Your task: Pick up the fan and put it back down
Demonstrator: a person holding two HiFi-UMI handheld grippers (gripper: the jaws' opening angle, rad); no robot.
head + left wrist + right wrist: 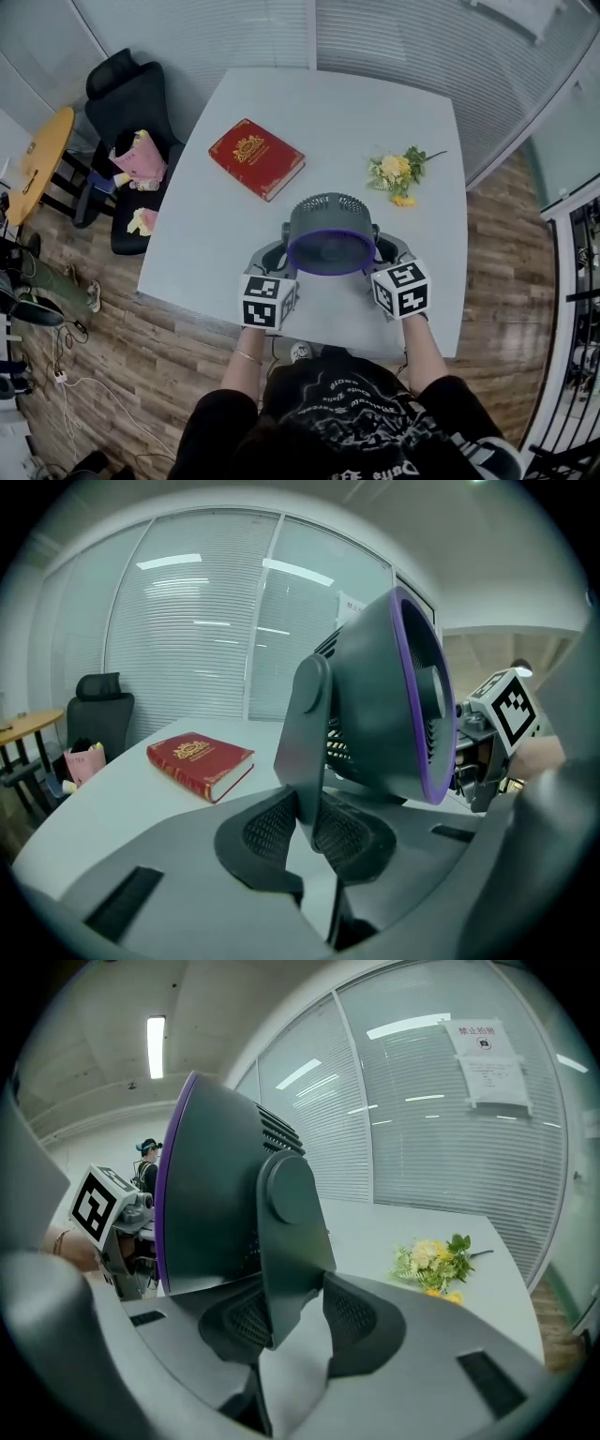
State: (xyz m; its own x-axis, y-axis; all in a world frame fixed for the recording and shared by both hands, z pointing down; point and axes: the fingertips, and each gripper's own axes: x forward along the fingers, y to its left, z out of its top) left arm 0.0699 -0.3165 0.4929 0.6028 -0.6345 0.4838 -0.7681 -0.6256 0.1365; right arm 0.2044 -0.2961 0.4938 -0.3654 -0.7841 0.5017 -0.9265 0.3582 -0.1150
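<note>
A grey fan [330,234] with a purple front ring hangs over the near part of the white table [328,122], held between my two grippers. My left gripper [279,265] is shut on the fan's left support arm [305,752], which stands between its meshed pads [267,832]. My right gripper [384,255] is shut on the right support arm [291,1241] in the same way. In the left gripper view the purple ring [422,696] faces right. In the right gripper view the fan [216,1185] fills the left half. The fan's base is hidden.
A red book [256,157] lies on the table at the back left and a small bunch of yellow flowers [401,172] at the back right. A black chair [131,103] with a pink bag stands left of the table. Glass walls with blinds run behind.
</note>
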